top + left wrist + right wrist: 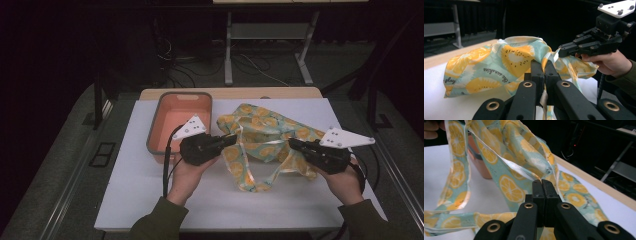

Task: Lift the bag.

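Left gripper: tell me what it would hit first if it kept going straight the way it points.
The left gripper is shut on the fruit-print cloth, so more cloth comes first; beyond that, probably the right gripper.

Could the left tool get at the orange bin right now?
Probably not as it stands: the left tool is shut on the citrus-print fabric bag. The orange bin sits open beside it with nothing between, so it would have to let go first.

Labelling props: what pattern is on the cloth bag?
Orange slices on pale teal cloth bag; left gripper view.
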`<state>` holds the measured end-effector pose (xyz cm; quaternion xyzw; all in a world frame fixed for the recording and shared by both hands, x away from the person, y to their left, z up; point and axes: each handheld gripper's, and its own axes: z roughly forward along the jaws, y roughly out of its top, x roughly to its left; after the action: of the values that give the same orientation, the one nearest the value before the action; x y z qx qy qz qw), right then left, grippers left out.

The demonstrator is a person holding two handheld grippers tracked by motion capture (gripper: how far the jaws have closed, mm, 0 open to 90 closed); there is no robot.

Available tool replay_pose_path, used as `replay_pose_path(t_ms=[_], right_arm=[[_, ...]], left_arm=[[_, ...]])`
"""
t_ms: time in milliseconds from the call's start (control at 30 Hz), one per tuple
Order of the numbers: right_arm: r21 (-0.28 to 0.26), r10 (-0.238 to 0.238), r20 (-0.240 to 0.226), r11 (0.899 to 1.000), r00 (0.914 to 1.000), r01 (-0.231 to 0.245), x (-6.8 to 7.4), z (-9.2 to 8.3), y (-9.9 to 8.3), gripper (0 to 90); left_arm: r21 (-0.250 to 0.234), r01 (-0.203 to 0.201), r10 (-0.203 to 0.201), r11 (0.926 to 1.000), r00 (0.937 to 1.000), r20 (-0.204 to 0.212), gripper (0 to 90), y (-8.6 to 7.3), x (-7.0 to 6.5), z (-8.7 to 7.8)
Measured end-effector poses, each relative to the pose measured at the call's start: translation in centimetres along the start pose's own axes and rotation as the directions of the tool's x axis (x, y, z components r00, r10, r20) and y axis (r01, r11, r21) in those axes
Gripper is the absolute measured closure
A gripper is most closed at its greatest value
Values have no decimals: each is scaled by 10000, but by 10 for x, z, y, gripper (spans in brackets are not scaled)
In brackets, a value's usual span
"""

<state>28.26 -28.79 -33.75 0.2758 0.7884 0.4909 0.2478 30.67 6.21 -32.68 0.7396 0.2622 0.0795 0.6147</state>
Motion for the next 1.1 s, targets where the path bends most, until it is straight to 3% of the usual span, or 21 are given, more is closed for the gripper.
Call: replay_pose_path(t_ms=[100, 200, 467, 667, 867, 1000, 1100], right_arm=[[305, 11, 167, 9995, 9999, -17, -6, 8, -2, 898], [545, 137, 344, 9984, 9993, -155, -15, 16, -7, 899], [665, 649, 964, 9952, 9932, -715, -47, 33, -9, 899], [913, 1036, 1415, 9889, 9845, -1172, -69, 52, -14, 899], [1558, 1596, 1476, 9708, 9761, -1823, -83, 76, -26, 898], [1887, 1915, 1435, 9578, 9709, -2168, -88, 87, -34, 898], [1838, 2273, 1241, 9513, 9659, -2475, -90, 85, -37, 865]], left_arm=[[239, 200, -195, 9995, 9997, -177, 889, -6, 9, 12], [188, 454, -449, 9988, 9987, -253, 889, -9, 20, 23], [391, 843, -812, 9957, 9939, -744, 889, -5, 41, 61], [768, 1223, -1099, 9895, 9826, -1497, 889, 0, 61, 90], [1653, 1634, -1210, 9726, 9632, -2402, 888, -2, 75, 111], [1800, 1824, -1347, 9666, 9592, -2485, 875, -2, 77, 114], [2086, 1716, -1154, 9628, 9596, -2567, 740, -3, 76, 112]])
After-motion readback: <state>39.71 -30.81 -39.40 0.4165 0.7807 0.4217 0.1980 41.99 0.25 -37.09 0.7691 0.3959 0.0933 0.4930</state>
